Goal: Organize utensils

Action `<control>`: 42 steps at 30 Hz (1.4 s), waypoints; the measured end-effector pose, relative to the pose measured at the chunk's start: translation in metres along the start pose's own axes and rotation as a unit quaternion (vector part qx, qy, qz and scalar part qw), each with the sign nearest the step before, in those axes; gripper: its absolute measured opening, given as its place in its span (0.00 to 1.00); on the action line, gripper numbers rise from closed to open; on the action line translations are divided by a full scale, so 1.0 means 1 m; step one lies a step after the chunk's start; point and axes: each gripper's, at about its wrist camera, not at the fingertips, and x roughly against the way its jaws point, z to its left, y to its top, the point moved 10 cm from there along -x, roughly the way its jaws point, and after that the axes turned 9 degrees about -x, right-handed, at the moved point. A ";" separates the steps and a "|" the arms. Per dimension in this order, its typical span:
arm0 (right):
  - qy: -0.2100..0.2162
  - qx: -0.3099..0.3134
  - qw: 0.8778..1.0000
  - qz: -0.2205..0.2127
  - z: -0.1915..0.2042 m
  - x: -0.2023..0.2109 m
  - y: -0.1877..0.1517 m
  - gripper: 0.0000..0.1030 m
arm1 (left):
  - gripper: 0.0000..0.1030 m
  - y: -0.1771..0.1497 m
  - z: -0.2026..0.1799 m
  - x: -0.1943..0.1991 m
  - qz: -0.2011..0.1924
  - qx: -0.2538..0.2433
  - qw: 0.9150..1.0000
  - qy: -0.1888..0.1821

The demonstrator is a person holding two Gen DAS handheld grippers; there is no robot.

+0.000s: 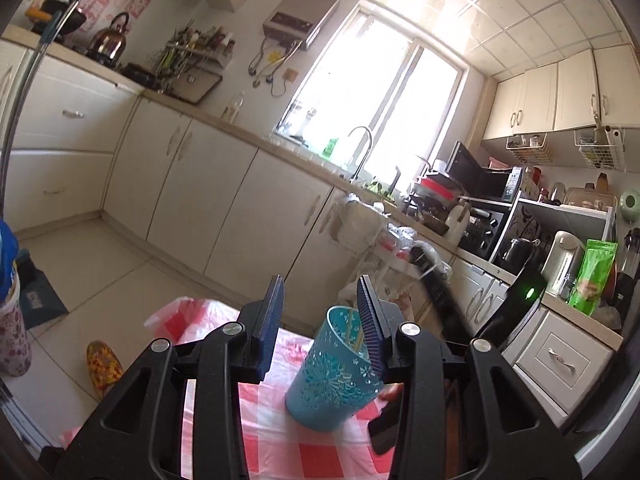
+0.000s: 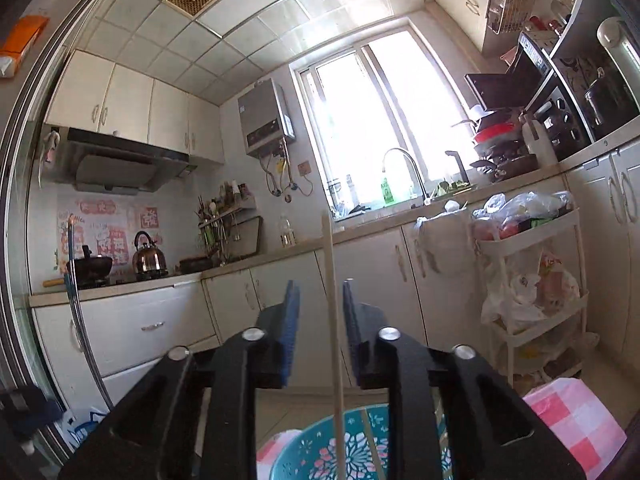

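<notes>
A teal perforated utensil cup [image 1: 332, 376] stands on the red-and-white checked tablecloth [image 1: 312, 452], with thin chopsticks inside. My left gripper [image 1: 320, 296] is open; its right finger [image 1: 370, 320] overlaps the cup's rim, the left finger is apart from it. In the right wrist view the cup [image 2: 340, 448] is directly below my right gripper [image 2: 318, 300], which is open. A pale chopstick [image 2: 332, 312] stands upright between the fingers without touching either pad, its lower end inside the cup.
A dark phone-like object [image 1: 386, 428] lies on the table right of the cup. The other gripper's black body [image 1: 516, 308] with a green light is at right. A white cart [image 2: 532, 280] with bags and kitchen cabinets stand beyond the table.
</notes>
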 end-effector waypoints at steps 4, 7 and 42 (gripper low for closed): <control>-0.004 0.012 1.000 0.023 -0.005 0.016 -0.019 0.26 | 0.35 0.001 -0.005 0.002 -0.001 -0.002 1.000 -0.001; -0.004 0.023 0.999 0.033 -0.005 0.038 -0.024 0.27 | 0.35 -0.001 -0.010 0.005 0.003 -0.005 1.000 0.000; -0.194 0.066 0.909 0.363 -0.051 0.230 -0.182 0.93 | 0.73 -0.104 -0.005 0.112 0.188 -0.140 0.969 0.083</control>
